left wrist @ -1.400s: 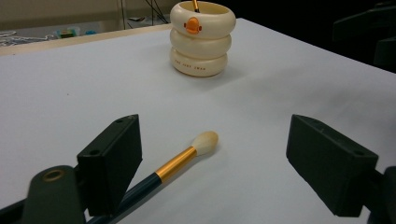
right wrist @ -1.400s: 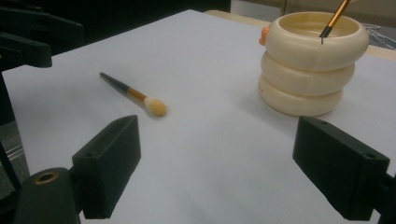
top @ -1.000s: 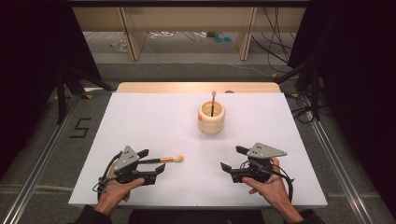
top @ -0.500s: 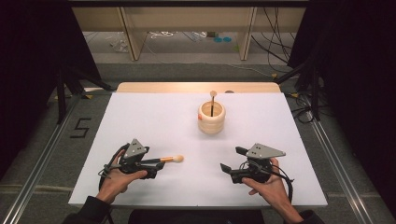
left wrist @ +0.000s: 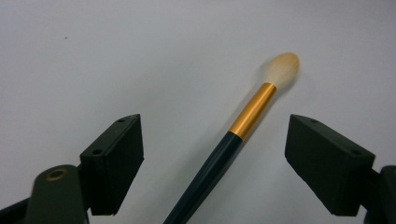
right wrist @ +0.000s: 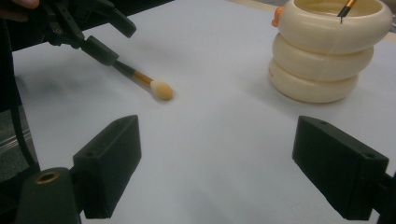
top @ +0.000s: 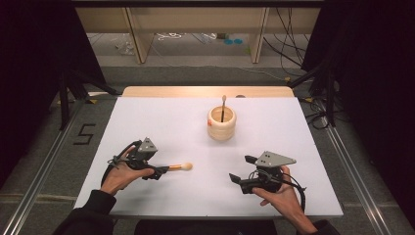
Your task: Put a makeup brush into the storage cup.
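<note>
A makeup brush (top: 178,167) with a dark handle, gold ferrule and pale tip lies on the white table (top: 161,122) at the front left. My left gripper (top: 157,172) is open, and the brush handle (left wrist: 243,126) lies between its jaws, clear of both. A cream ribbed pot (top: 221,123) stands at mid-table with a thin brush (top: 223,105) upright in it. My right gripper (top: 242,168) is open at the front right, holding nothing. From the right gripper view the brush (right wrist: 149,84) lies far left and the pot (right wrist: 327,51) far right.
A wooden strip (top: 205,91) runs along the table's far edge. Shelving legs and cables (top: 293,54) sit on the floor beyond. Metal rails (top: 44,161) flank the table. Bare white surface lies between the two grippers.
My left hand has rolled its gripper and shifted slightly forward along the brush handle. The brush, pot and right gripper have stayed put.
</note>
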The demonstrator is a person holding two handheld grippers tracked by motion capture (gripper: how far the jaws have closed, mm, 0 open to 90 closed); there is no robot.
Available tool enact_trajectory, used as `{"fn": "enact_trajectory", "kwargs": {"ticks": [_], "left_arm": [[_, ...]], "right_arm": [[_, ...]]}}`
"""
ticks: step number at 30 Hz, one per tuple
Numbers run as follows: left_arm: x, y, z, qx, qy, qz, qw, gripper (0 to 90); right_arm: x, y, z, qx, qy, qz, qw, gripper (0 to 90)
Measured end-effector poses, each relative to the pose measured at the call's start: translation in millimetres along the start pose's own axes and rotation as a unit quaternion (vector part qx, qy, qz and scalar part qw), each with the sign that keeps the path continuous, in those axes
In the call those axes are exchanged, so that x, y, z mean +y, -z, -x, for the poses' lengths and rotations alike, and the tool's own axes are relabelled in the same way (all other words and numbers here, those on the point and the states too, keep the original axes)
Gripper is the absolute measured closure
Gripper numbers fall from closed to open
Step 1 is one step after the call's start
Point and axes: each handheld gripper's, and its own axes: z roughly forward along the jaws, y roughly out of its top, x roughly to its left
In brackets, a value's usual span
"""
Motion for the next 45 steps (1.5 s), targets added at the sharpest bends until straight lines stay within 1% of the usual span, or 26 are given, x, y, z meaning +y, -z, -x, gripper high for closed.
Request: {"fn": "enact_trajectory", "kwargs": {"ticks": [2, 4, 5, 7, 8, 9, 13, 15, 16, 17, 18, 20, 23, 25, 26, 27, 29, 30, 32, 33, 38, 39, 41, 42, 43, 45], "left_arm": [[2.3, 0.1, -1.3, -0.012, -0.024, -0.025, 0.9993, 19.5], [3.9, -2.2, -0.5, -0.011, -0.039, -0.032, 0.9986, 19.7], [5.1, -2.5, -2.0, -0.015, -0.055, -0.040, 0.9976, 20.1], [6.4, -4.9, -2.6, -0.023, -0.059, -0.045, 0.9970, 21.2], [8.6, -4.5, -3.4, -0.027, -0.064, -0.060, 0.9957, 21.3], [8.9, -6.4, -3.3, -0.026, -0.068, -0.056, 0.9958, 22.0], [13.0, -10.3, -4.3, -0.032, -0.083, -0.074, 0.9932, 24.5], [15.5, -12.3, -5.7, -0.040, -0.098, -0.091, 0.9902, 24.6], [16.5, -14.0, -5.3, -0.038, -0.103, -0.093, 0.9896, 25.0], [18.8, -14.2, -6.6, -0.038, -0.121, -0.110, 0.9858, 25.5], [20.4, -14.4, -6.7, -0.037, -0.127, -0.118, 0.9841, 25.8], [22.3, -15.7, -5.6, -0.038, -0.132, -0.120, 0.9832, 28.7], [25.4, -17.3, -4.8, -0.040, -0.144, -0.149, 0.9776, 32.1], [26.7, -18.8, -5.6, -0.041, -0.148, -0.157, 0.9755, 33.5], [27.3, -19.2, -5.6, -0.038, -0.146, -0.159, 0.9757, 34.0], [28.3, -19.9, -7.1, -0.042, -0.151, -0.164, 0.9740, 34.4], [28.7, -20.3, -7.1, -0.040, -0.144, -0.165, 0.9750, 35.7], [29.6, -20.7, -8.2, -0.041, -0.148, -0.166, 0.9740, 37.2], [29.3, -22.2, -7.6, -0.045, -0.142, -0.173, 0.9735, 39.0], [30.0, -23.2, -8.3, -0.045, -0.153, -0.179, 0.9708, 39.7], [32.9, -25.6, -8.2, -0.051, -0.155, -0.197, 0.9668, 44.5], [33.1, -25.6, -7.2, -0.052, -0.152, -0.199, 0.9668, 45.6], [35.0, -26.8, -7.9, -0.059, -0.160, -0.208, 0.9632, 48.2], [35.2, -26.5, -6.7, -0.056, -0.154, -0.210, 0.9638, 49.3], [34.8, -26.3, -4.6, -0.060, -0.138, -0.212, 0.9656, 50.5], [35.7, -26.7, -3.5, -0.063, -0.136, -0.217, 0.9647, 53.6]], "right_arm": [[-0.2, -0.8, -0.8, 0.002, 0.001, -0.001, 1.0000, 16.2], [0.2, -0.4, -0.9, 0.001, 0.003, -0.006, 1.0000, 16.3], [0.5, -0.2, -1.7, 0.003, -0.001, -0.009, 1.0000, 16.3], [-0.2, -1.3, -2.0, 0.003, 0.004, -0.009, 0.9999, 16.3], [-0.2, -1.6, -2.2, 0.004, 0.004, -0.011, 0.9999, 16.3], [0.0, -2.0, -2.2, 0.003, 0.004, -0.011, 0.9999, 16.3], [-0.3, -2.6, -2.3, 0.008, 0.005, -0.016, 0.9998, 16.3], [0.0, -2.6, -2.7, 0.009, 0.002, -0.017, 0.9998, 16.3], [-0.1, -3.1, -2.3, 0.009, 0.006, -0.017, 0.9998, 16.3], [-0.2, -3.4, -2.5, 0.008, 0.007, -0.018, 0.9998, 16.3], [-0.4, -3.5, -2.6, 0.008, 0.007, -0.019, 0.9998, 16.3], [-0.1, -3.5, -2.8, 0.009, 0.008, -0.019, 0.9998, 16.4], [-0.7, -4.0, -3.1, 0.009, 0.008, -0.020, 0.9997, 16.4], [-0.6, -3.9, -3.1, 0.009, 0.009, -0.020, 0.9997, 16.4], [-0.2, -3.8, -3.0, 0.010, 0.009, -0.020, 0.9997, 16.5], [-0.2, -4.3, -3.0, 0.009, 0.010, -0.018, 0.9998, 16.5], [-0.6, -4.5, -3.4, 0.010, 0.008, -0.023, 0.9997, 16.4], [-0.6, -4.5, -3.3, 0.010, 0.008, -0.023, 0.9996, 16.5], [-0.3, -4.8, -3.0, 0.010, 0.009, -0.020, 0.9997, 16.5], [-0.5, -5.0, -3.0, 0.011, 0.008, -0.021, 0.9997, 16.5], [-0.3, -5.4, -2.9, 0.009, 0.009, -0.021, 0.9997, 16.8], [-0.4, -5.7, -3.1, 0.011, 0.010, -0.021, 0.9997, 16.8], [-0.5, -5.3, -3.4, 0.014, 0.008, -0.026, 0.9995, 16.7], [-0.7, -5.6, -3.0, 0.012, 0.012, -0.023, 0.9996, 16.8], [-0.5, -5.6, -3.1, 0.012, 0.011, -0.021, 0.9996, 16.8], [-0.7, -5.3, -3.6, 0.014, 0.006, -0.025, 0.9996, 16.8]]}}
